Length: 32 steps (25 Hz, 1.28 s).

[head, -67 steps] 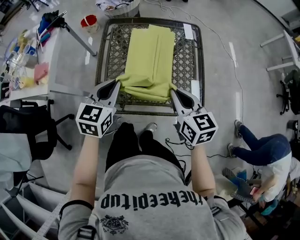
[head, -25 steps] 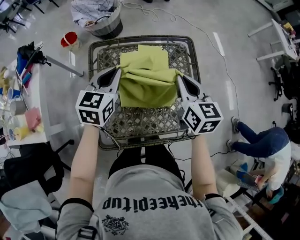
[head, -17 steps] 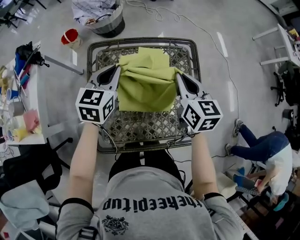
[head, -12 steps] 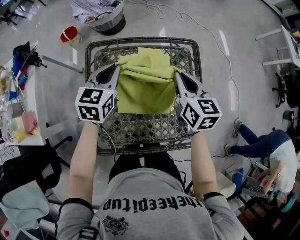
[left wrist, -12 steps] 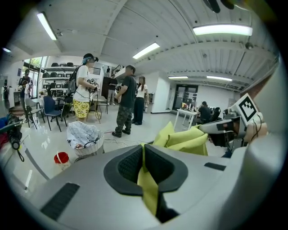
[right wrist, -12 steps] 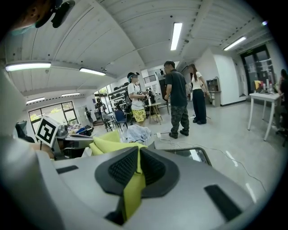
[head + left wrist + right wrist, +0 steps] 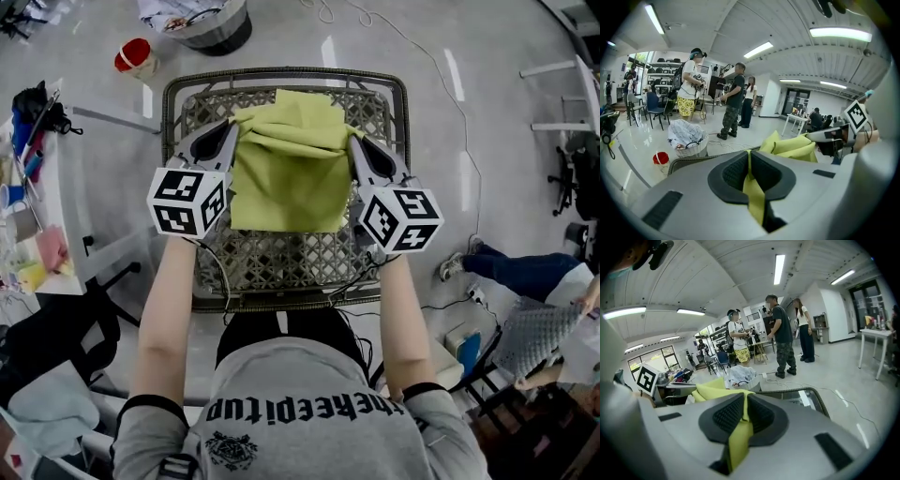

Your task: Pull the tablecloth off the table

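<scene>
A yellow-green tablecloth (image 7: 286, 169), folded over itself, hangs in a bunch above the wicker table (image 7: 281, 258) in the head view. My left gripper (image 7: 231, 134) is shut on the cloth's left corner, and my right gripper (image 7: 352, 141) is shut on its right corner. A strip of the tablecloth (image 7: 753, 197) runs between the dark pads in the left gripper view. The tablecloth (image 7: 739, 432) shows pinched the same way in the right gripper view. The cloth's lower edge hangs over the tabletop's middle, and the near half of the lattice top is bare.
A basket of crumpled cloth (image 7: 192, 19) and a red cup (image 7: 133, 54) stand on the floor beyond the table. A cluttered white desk (image 7: 28, 216) is at the left. A cable (image 7: 441, 75) runs along the floor. People (image 7: 733, 101) stand in the room behind.
Both grippers have come lower and a little nearer, still holding the cloth. The cloth hangs lower over the table, and more of the far tabletop shows around it.
</scene>
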{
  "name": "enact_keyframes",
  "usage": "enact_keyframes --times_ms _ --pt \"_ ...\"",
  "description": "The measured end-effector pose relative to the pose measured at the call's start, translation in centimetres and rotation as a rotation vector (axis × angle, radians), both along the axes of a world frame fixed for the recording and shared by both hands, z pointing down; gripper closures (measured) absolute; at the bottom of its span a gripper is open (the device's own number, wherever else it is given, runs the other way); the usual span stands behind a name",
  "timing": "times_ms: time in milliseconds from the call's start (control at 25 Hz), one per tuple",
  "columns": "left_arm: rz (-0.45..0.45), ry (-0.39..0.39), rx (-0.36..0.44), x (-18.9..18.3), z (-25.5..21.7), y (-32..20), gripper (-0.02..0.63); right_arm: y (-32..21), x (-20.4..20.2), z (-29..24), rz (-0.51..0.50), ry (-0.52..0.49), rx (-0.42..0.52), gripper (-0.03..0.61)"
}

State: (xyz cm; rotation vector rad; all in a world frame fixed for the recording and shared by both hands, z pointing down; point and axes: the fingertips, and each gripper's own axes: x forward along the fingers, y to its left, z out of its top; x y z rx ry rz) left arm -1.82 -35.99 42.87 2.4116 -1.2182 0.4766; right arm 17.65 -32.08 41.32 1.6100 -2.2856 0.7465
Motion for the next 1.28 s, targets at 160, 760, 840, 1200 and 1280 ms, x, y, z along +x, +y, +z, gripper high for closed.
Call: enact_keyframes --times_ms 160,760,840,1200,1280 --pt "0.022 -0.005 -0.004 0.4 0.9 -0.2 0.588 -0.4 0.1 1.0 -0.006 -0.002 -0.023 0.551" --pt "0.038 -0.004 -0.035 0.2 2.0 -0.6 0.534 0.0 -1.0 1.7 -0.087 -0.055 -0.089 0.406" --pt "0.038 -0.002 -0.029 0.2 2.0 -0.6 0.525 0.4 -1.1 2.0 -0.108 -0.040 -0.100 0.394" --pt "-0.019 0.022 0.068 -1.3 -0.7 -1.5 0.513 0.9 -0.5 0.6 -0.100 -0.044 -0.058 0.391" --pt "-0.016 0.025 0.063 -1.1 -0.6 -0.9 0.541 0.8 -0.3 0.3 -0.092 -0.039 -0.046 0.392"
